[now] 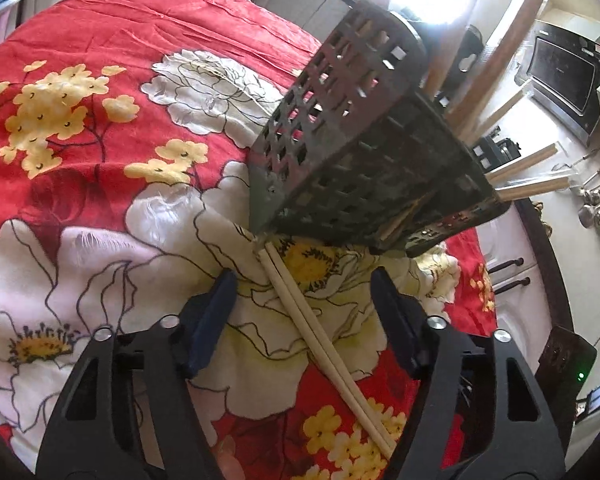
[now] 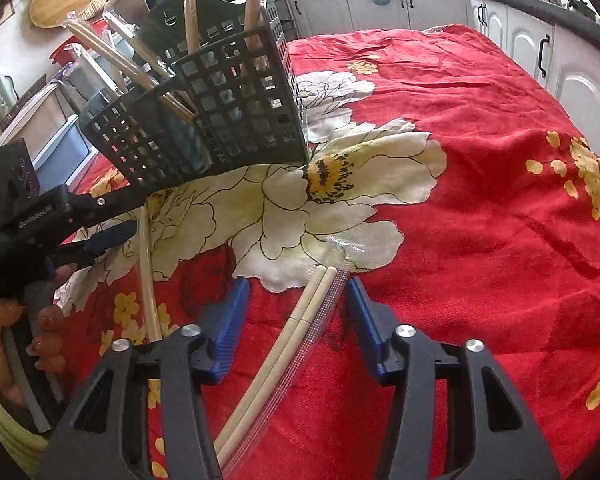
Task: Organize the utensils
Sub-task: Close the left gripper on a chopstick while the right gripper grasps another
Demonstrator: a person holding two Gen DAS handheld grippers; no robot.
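1. Kitchen bkgd: white cabinets [image 2: 432,4] w/ dark handles, a microwave [image 1: 564,76] on the far counter. The worktop is covered by a red floral cloth [image 2: 480,160].
2. Hidden/cut off: the basket [image 1: 364,152] base hides the far end of the pair of chopsticks [image 1: 320,336] in the left wrist view; their near end runs under the left gripper's body. In the right wrist view the wrapped chopsticks [image 2: 284,344] vanish under the right gripper's body at the bottom, so full length can't be seen. The window glare behind the basket washes out detail.
3. Basket: black plastic grid, leaning toward the left side of the right wrist view, holding several wooden sticks [image 2: 140,68], some in clear sleeves, tops pointing up and left.
4. Left gripper [image 1: 304,320]: jaws spread wide, holding nothing, one finger either side of the loose chopstick pair lying on the cloth. Long axis runs diagonally, from the basket's foot down to lower right.
5. Right gripper [image 2: 296,320]: jaws apart, not clamping; the wrapped chopsticks lie between the fingers, nearer the right one, tips pointing away from the camera, slightly right, clear wrapper end sticking out past the tips.
6. Person's hand [image 2: 16,332] visible at left edge, on the left gripper's handle.
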